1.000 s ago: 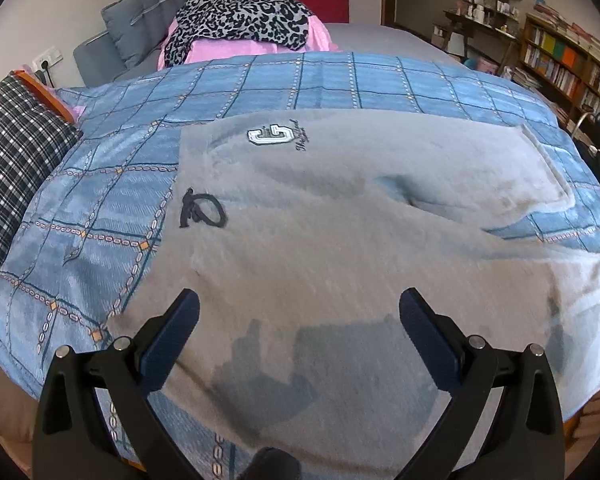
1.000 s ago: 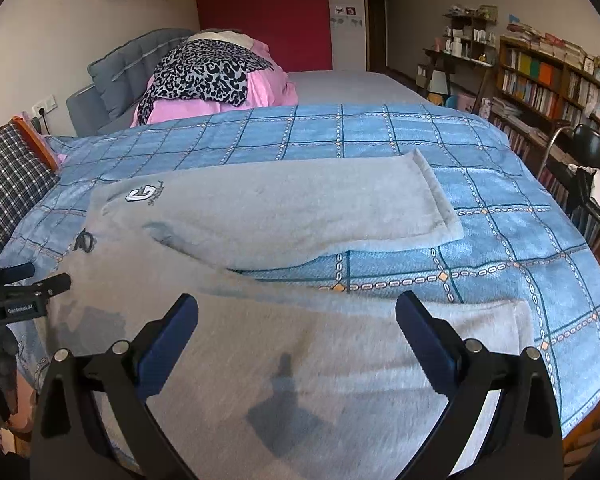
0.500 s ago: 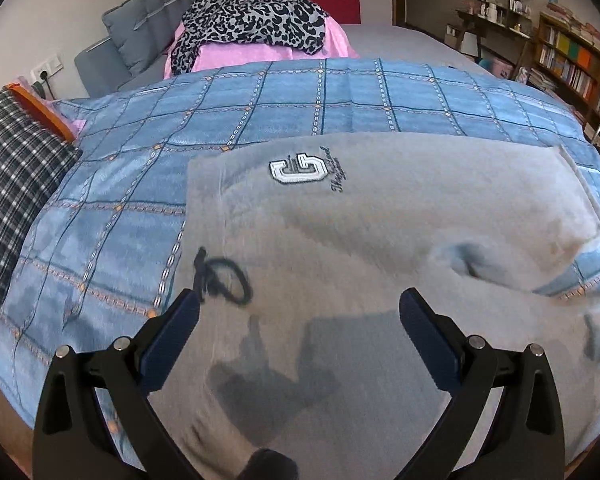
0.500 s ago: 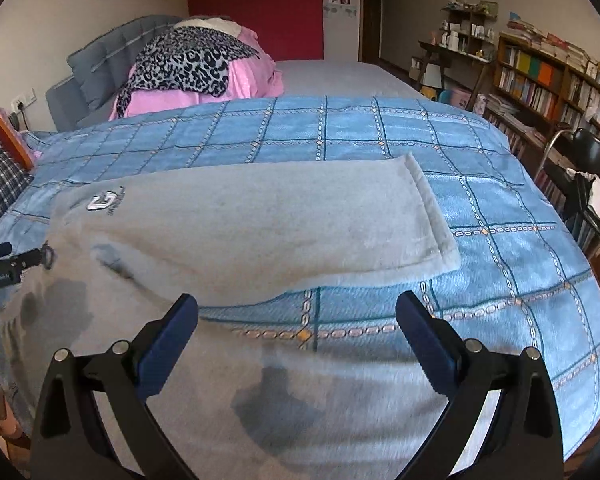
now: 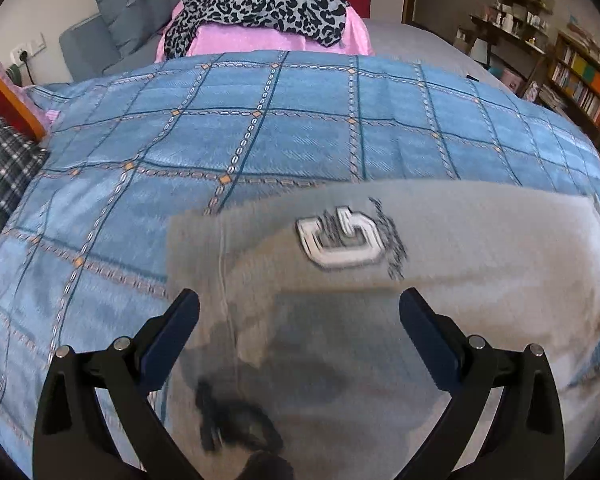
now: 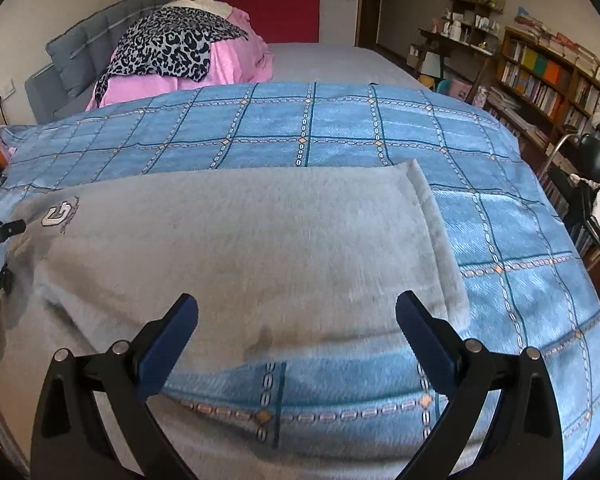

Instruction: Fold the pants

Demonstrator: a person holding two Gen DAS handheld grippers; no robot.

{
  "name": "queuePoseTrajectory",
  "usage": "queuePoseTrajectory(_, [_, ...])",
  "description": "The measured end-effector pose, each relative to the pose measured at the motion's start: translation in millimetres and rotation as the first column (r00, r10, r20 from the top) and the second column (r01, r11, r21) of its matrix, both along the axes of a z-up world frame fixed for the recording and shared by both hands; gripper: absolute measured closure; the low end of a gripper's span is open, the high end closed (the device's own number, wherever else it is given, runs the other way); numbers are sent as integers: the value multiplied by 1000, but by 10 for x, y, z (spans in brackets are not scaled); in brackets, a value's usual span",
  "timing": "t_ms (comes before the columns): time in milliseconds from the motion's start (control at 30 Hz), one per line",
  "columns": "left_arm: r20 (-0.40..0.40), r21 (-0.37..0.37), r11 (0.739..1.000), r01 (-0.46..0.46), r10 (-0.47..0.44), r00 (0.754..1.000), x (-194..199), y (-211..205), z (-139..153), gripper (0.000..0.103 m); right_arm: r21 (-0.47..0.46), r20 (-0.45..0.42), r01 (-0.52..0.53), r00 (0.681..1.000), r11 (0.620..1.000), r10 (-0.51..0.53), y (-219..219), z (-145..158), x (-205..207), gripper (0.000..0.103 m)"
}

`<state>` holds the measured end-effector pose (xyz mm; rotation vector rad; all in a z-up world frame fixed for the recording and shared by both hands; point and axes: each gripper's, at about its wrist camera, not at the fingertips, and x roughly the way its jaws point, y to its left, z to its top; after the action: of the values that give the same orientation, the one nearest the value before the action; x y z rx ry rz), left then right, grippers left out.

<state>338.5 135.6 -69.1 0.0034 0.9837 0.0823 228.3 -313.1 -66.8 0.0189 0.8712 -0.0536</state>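
Left wrist: my left gripper (image 5: 299,312) hangs low over the grey sweatpants (image 5: 440,320) by the logo, fingers spread, empty. Right wrist: my right gripper (image 6: 297,312) over a pant leg on the blue checked bedspread (image 6: 340,128), fingers spread wide.

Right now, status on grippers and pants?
Left gripper open, empty, over waistband end. Right gripper open, empty, over far leg. Grey pants flat on blue quilt, legs apart, unfolded. Nothing in the way.

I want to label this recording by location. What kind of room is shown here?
Most likely a bedroom in a home. The grey pants lie on a wide bed with a blue checked cover and a padded grey headboard, and bookshelves line the far wall.
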Motion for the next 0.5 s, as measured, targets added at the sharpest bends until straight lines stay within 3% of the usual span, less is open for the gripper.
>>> queuePoseTrajectory(300, [-10,62,998,15,-15,1000,608,245,-185,2,-17,-19,6,1000,1000,-6,-49,-82,413,5])
queuePoseTrajectory(433, [-34,97,992,79,-76,997,757,221,-299,2,-9,-35,21,999,1000,-21,-123,-165,583,5])
queuePoseTrajectory(500, [-50,86,988,129,-125,991,823,192,-354,9,-15,-40,29,999,999,-30,-186,-205,684,5])
